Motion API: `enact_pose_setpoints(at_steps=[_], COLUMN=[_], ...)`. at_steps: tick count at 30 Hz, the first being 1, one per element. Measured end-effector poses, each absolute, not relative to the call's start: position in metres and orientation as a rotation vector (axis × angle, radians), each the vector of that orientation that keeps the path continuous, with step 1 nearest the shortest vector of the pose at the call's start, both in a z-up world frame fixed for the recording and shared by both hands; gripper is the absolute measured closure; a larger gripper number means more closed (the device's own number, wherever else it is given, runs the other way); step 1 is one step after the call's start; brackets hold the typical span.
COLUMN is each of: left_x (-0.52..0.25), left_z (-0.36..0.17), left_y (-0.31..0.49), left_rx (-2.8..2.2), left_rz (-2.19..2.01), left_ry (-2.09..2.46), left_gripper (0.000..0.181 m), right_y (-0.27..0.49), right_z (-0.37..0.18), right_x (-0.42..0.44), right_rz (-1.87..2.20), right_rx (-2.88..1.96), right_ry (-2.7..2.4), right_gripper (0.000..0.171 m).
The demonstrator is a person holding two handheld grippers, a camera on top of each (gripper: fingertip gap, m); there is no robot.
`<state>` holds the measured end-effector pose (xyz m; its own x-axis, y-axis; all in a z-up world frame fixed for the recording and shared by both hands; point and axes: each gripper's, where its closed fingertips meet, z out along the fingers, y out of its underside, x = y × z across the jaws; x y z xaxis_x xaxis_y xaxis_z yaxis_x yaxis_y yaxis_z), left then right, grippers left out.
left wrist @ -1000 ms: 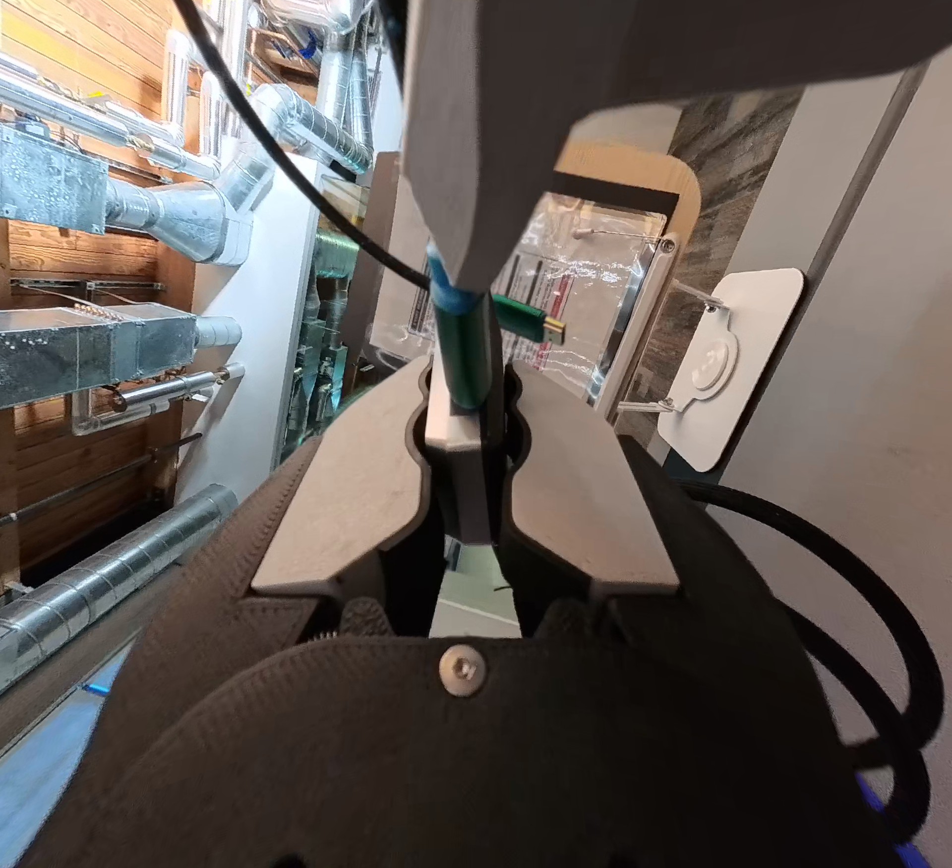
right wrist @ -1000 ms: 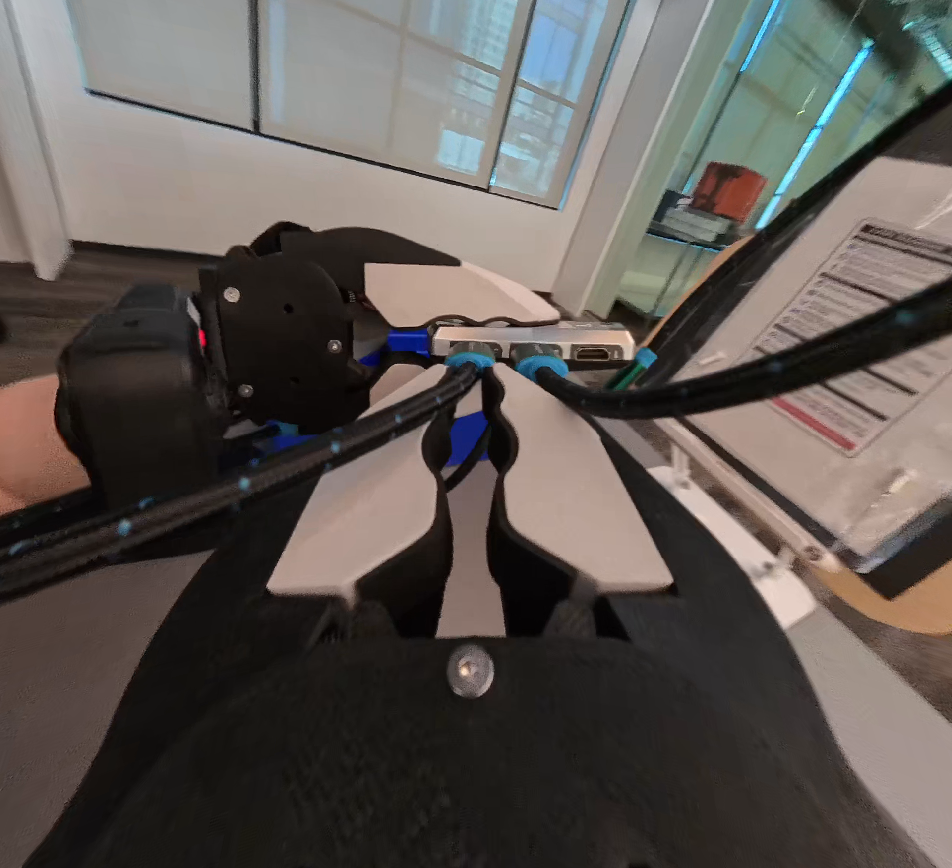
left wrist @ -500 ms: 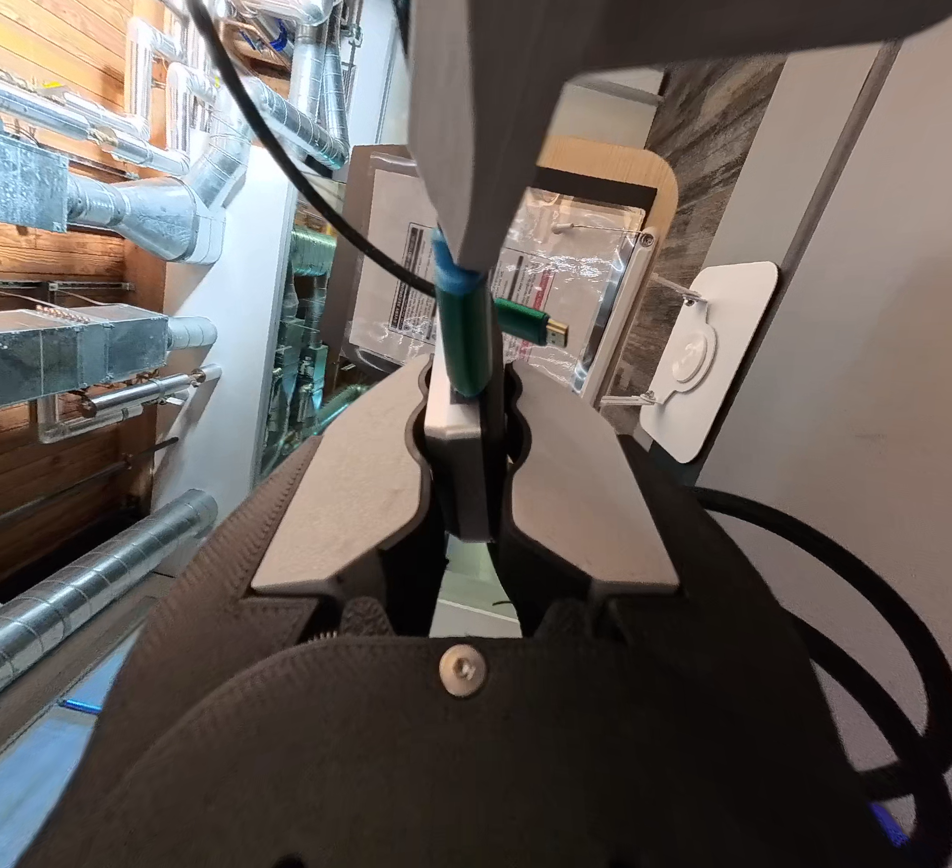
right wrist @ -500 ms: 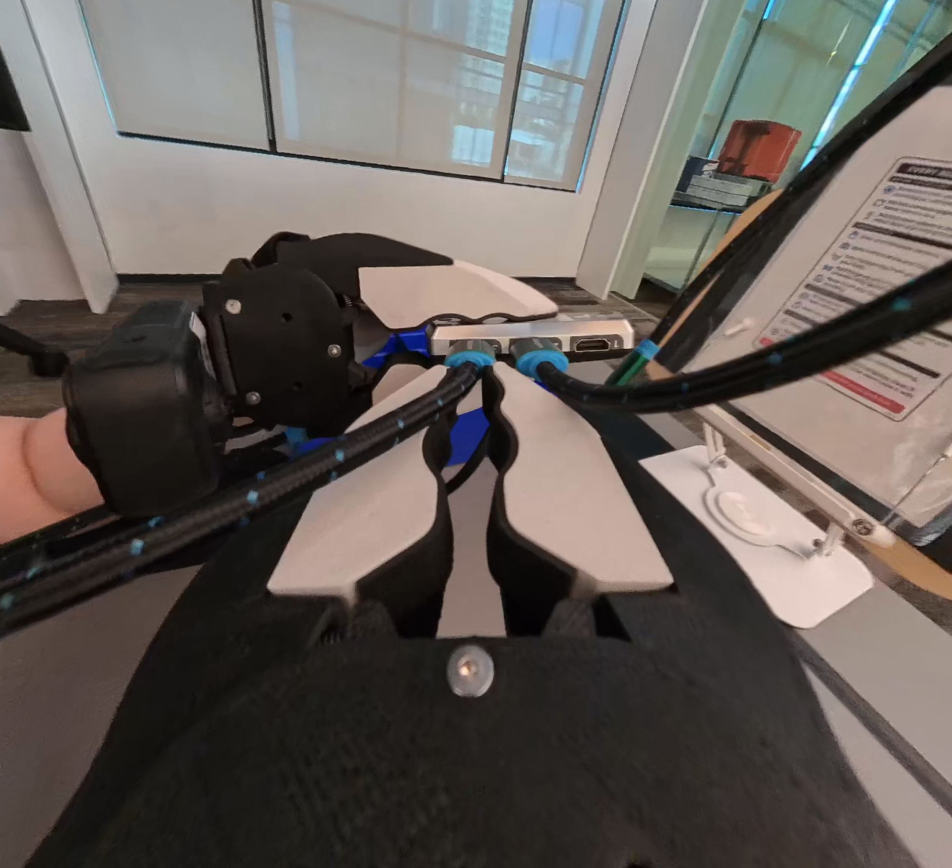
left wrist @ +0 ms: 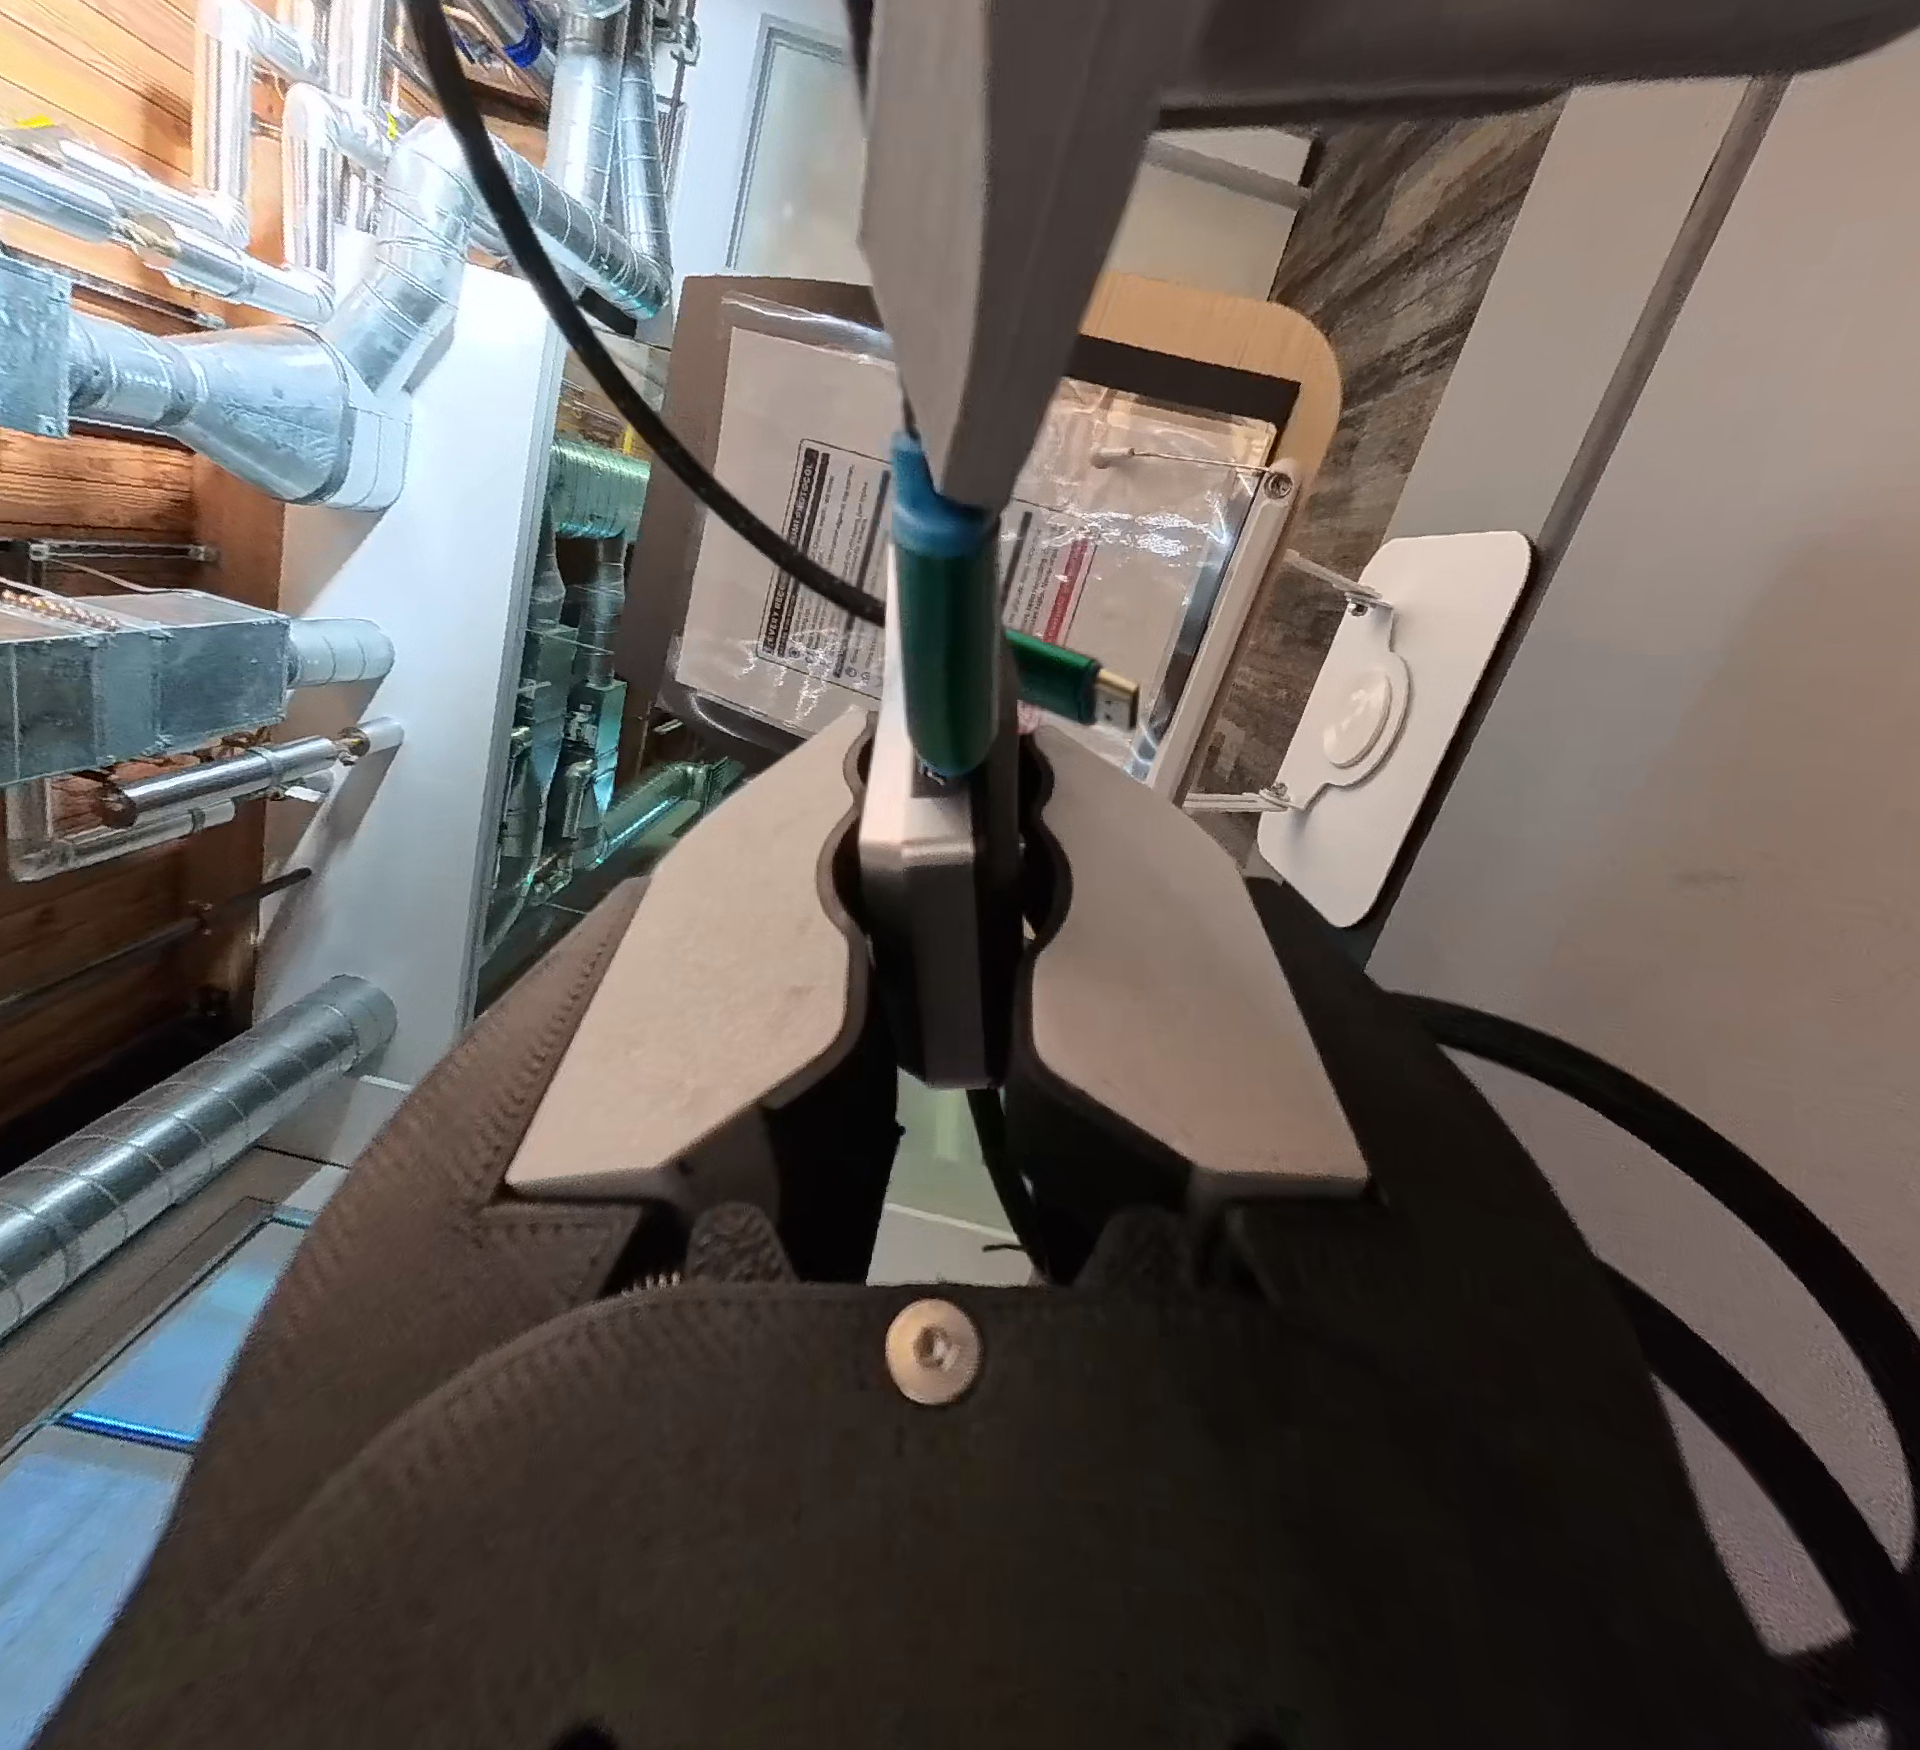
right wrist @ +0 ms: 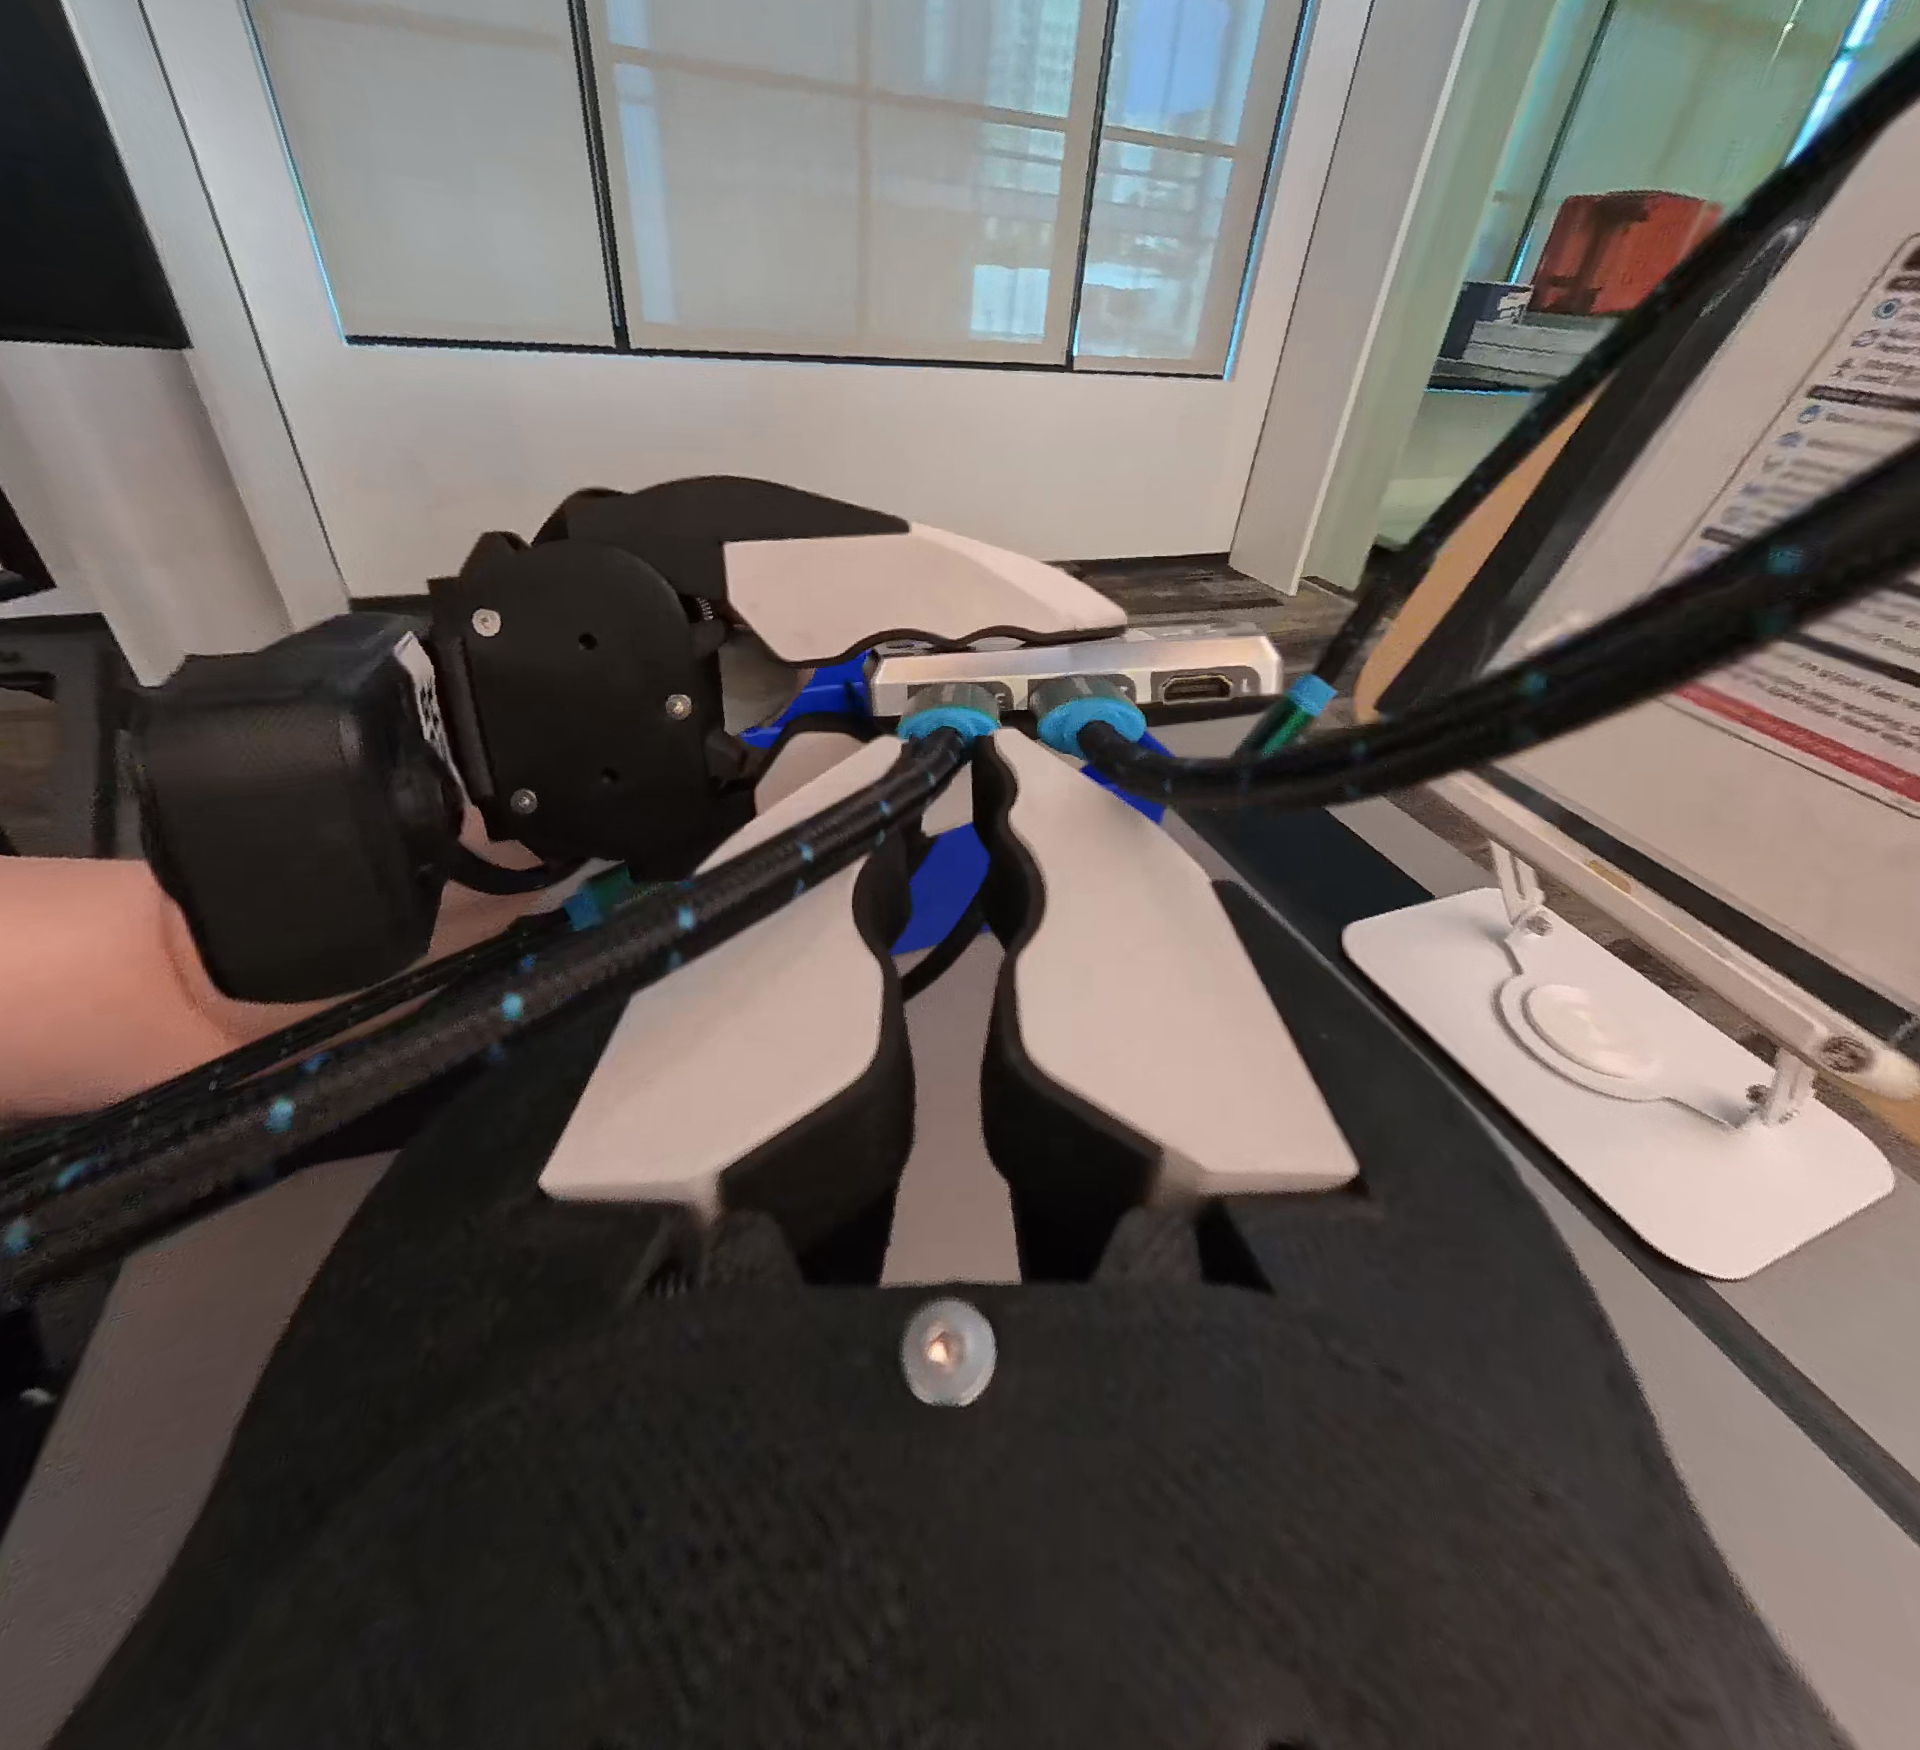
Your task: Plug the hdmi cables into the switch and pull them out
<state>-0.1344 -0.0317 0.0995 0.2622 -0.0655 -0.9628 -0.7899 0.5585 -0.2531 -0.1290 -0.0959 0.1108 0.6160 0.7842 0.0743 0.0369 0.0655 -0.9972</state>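
1. The left claw [left wrist: 940, 843] was clenched on the silver HDMI switch [left wrist: 925, 911], gripping its body edge-on between the two pale fingers.
2. In the right wrist view the same switch [right wrist: 1081, 672] lay level in front of the camera, with the left claw [right wrist: 935, 630] clamped on its left end.
3. Two braided black HDMI cables sat plugged into adjacent ports: the left cable [right wrist: 623, 921] ran back toward the lower left, the right cable [right wrist: 1403, 765] swept off to the right. Each had a blue collar at the plug.
4. A third port [right wrist: 1195, 688] at the right end of the switch was open.
5. The right claw [right wrist: 987, 765] sat just beneath the two plugs, its fingers drawn nearly together; it appeared to hold nothing, though the tips were partly hidden by the cables.
6. A green-bodied HDMI plug [left wrist: 945, 651] stood in the switch in the left wrist view, and a loose green plug [left wrist: 1070, 677] with a gold tip hung behind it.
7. A white stand base [right wrist: 1610, 1077] rested on the grey counter [right wrist: 1766, 1388] to the right.
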Motion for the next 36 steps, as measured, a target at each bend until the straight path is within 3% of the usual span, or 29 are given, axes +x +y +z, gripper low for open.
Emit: enact_pose_setpoints(at_steps=[18, 27, 31, 36], left_x=[-0.137, -0.166, -0.188, -0.213], left_z=[0.092, 0.105, 0.120, 0.132], left_y=[-0.025, -0.006, -0.005, -0.004], left_rx=[-0.916, -1.032, -1.105, -1.159], left_rz=[0.581, 0.496, 0.425, 0.402], left_ry=[1.252, 1.172, 1.120, 1.082], left_gripper=[0.157, 0.159, 0.159, 0.159], right_y=[-0.093, -0.109, -0.110, -0.126], right_z=[0.109, 0.132, 0.127, 0.126], right_x=[-0.130, -0.081, -0.037, 0.092], right_rz=[0.604, 0.602, 0.373, -0.153], right_rx=[-1.433, -1.441, -1.562, -1.799], right_ry=[-0.736, -0.792, -0.813, -0.543], right_gripper=[0.162, 0.160, 0.160, 0.161])
